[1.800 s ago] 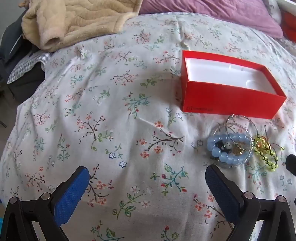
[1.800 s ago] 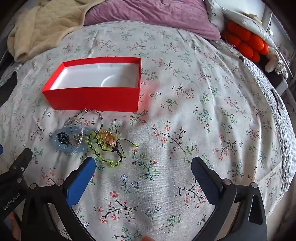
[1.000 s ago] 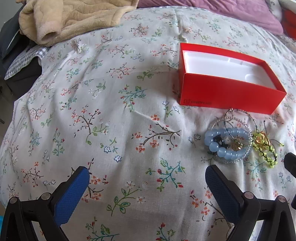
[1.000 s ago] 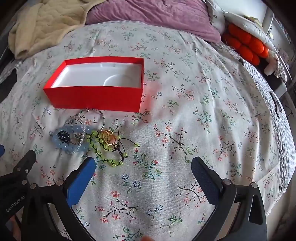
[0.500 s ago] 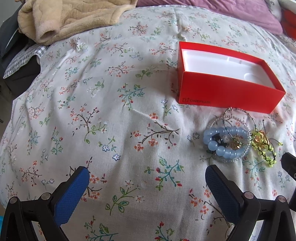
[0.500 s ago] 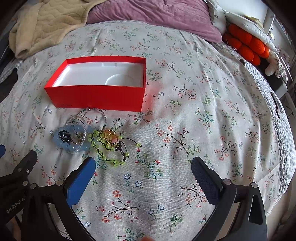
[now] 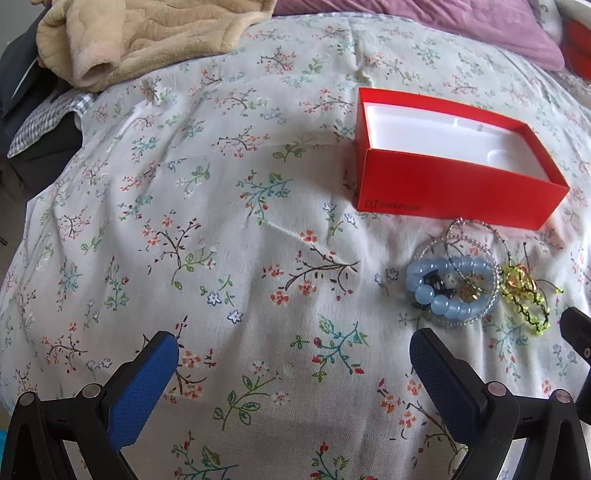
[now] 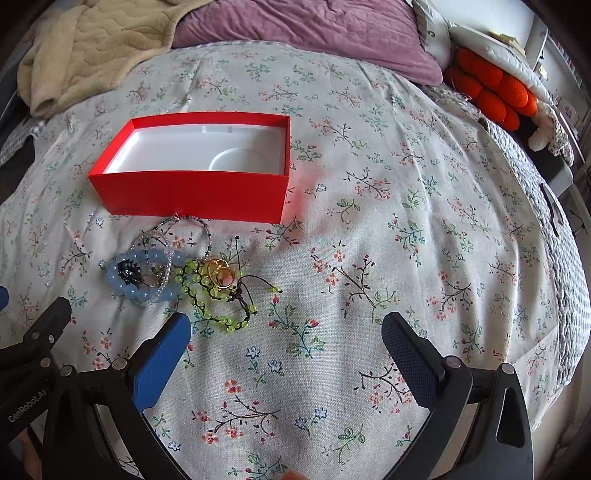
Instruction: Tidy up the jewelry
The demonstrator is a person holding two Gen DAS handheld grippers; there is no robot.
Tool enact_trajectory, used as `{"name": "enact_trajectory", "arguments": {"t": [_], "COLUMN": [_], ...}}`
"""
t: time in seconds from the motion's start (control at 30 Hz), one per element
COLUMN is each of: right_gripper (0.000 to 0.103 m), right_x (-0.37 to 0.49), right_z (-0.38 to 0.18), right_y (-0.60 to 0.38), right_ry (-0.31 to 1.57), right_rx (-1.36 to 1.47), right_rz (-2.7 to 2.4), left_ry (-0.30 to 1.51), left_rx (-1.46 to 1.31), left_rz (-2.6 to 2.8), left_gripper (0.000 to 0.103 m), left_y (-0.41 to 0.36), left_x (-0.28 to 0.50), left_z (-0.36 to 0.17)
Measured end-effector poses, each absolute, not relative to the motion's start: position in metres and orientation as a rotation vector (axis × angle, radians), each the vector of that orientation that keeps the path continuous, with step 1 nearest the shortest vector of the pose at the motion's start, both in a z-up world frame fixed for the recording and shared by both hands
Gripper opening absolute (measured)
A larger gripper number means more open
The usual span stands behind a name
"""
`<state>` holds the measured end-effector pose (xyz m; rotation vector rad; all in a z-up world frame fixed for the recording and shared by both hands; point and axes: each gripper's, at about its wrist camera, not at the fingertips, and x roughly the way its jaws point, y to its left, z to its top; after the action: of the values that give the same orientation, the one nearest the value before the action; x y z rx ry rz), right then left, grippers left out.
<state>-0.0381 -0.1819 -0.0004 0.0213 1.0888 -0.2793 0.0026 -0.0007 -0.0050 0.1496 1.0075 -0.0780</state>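
Starting at my far left, the beige blanket (image 7: pixel 140 40) is bunched at the head of the bed, well away from anything I need. My left gripper (image 7: pixel 293 373) hangs above the floral bedspread (image 7: pixel 221 221) with its blue pads spread wide and nothing between them; below it is only bare cloth.

Moving right, the red box (image 8: pixel 192 195) sits open on the bedspread, its white tray showing and nothing in it yet. Its long axis runs across my view, and the near wall faces me. Just in front of that wall lies the jewelry, all in one loose tangle: the blue bead bracelet (image 8: pixel 138 282) on the left of the pile, thin clear-bead loops (image 8: pixel 166 236) reaching back almost to the box, then the gold ring (image 8: pixel 219 275) and the green beaded cord (image 8: pixel 218 306) on the right.

My right gripper (image 8: pixel 286 334) is likewise released, fingers apart and holding nothing. Here is what the next move turns on: the pile lies ahead and to the left of the right gripper, the green cord just beyond its left pad. From the left gripper, the pile lies ahead and to the right, just past its right pad. I judge the right the better placed for the green cord, the left for the blue bracelet.

Further right, the purple pillow (image 8: pixel 314 33) and an orange cushion (image 8: pixel 491 88) lie apart.
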Motion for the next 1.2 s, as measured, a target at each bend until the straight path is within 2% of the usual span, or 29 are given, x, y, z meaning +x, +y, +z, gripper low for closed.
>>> {"name": "enact_trajectory", "arguments": {"t": [1.2], "right_gripper": [0.103], "right_x": [-0.0367], "right_z": [0.001], "right_y": [-0.1821], "right_ry": [1.082], "right_rx": [0.019], "right_rz": [-0.281], "left_ry": [0.992], "left_rx": [0.149], "left_rz": [-0.061], "left_gripper": [0.103], "left_y": [0.0047], "left_x": [0.0049], "left_z": [0.0017]}}
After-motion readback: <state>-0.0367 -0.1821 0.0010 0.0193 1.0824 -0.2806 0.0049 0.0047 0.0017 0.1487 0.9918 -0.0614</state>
